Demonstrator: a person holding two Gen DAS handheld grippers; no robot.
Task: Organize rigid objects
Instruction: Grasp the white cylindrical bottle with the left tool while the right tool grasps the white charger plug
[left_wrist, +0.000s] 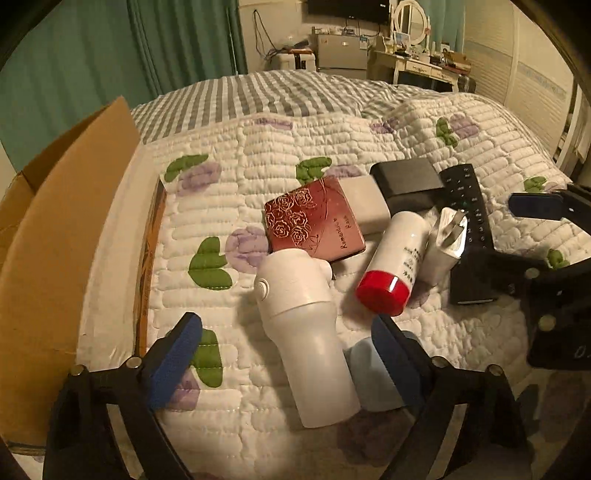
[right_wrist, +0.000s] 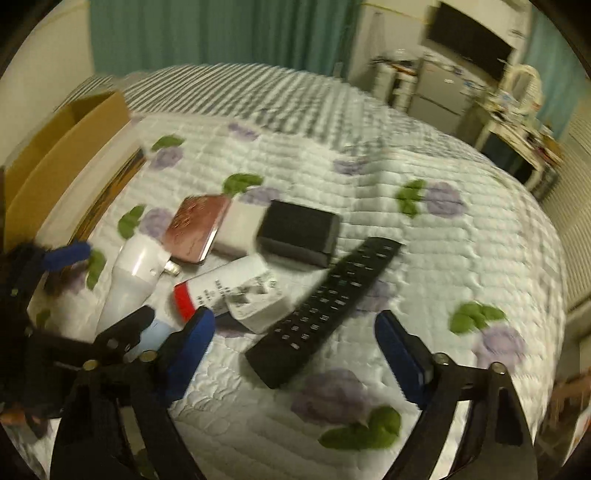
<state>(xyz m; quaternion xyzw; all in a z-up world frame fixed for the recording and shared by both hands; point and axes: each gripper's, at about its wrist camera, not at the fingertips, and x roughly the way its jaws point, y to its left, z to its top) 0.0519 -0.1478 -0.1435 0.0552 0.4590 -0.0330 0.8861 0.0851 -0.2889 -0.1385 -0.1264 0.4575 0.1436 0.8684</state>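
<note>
Several rigid items lie in a cluster on the quilted bed. My left gripper (left_wrist: 284, 354) is open and straddles a white handheld device (left_wrist: 299, 332) without its pads touching it. A pale blue object (left_wrist: 365, 373) sits behind its right finger. My right gripper (right_wrist: 295, 347) is open around the near end of a black remote (right_wrist: 325, 302), pads apart from it. Beyond lie a rose-embossed red tin (left_wrist: 314, 221), a white box (left_wrist: 365, 201), a black box (left_wrist: 406, 184), a red-capped white bottle (left_wrist: 395, 266) and a white plug adapter (left_wrist: 447, 240).
An open cardboard box (left_wrist: 55, 240) stands at the left edge of the bed, beside a wooden strip (left_wrist: 151, 258). The flowered quilt (left_wrist: 258, 147) stretches far and right. A desk, a mirror and cabinets stand at the back of the room.
</note>
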